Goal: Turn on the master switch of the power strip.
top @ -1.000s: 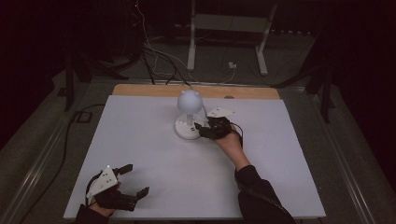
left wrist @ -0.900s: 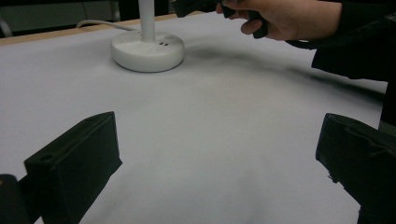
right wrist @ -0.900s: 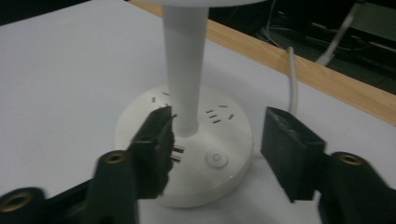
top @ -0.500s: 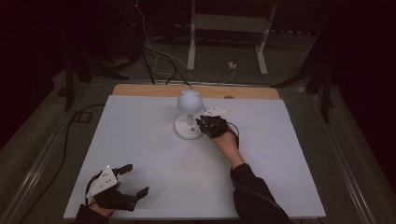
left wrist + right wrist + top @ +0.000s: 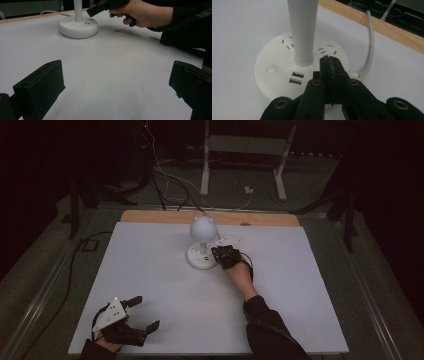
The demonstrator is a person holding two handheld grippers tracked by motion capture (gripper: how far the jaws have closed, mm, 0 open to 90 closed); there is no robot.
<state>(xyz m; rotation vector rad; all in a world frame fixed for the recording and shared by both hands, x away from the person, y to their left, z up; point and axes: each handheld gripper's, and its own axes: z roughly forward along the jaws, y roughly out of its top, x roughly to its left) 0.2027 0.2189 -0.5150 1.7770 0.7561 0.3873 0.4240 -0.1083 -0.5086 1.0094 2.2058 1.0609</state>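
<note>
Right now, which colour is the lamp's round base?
White; the lamp base shows best in the right gripper view.

Dark room; grey floor (image 5: 45,265) strewn with cables (image 5: 165,180); white metal stand (image 5: 245,155) behind white-topped table (image 5: 150,270).

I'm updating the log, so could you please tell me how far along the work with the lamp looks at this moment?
Done: the right hand-held gripper has reached the lamp base, its jaws shut together over the base's top beside the stem. In hand: it seems poised to press something there, though the round button lies untouched on the stem's other side. Left: any press itself. The left hand-held gripper rests open at the near table edge.
</note>
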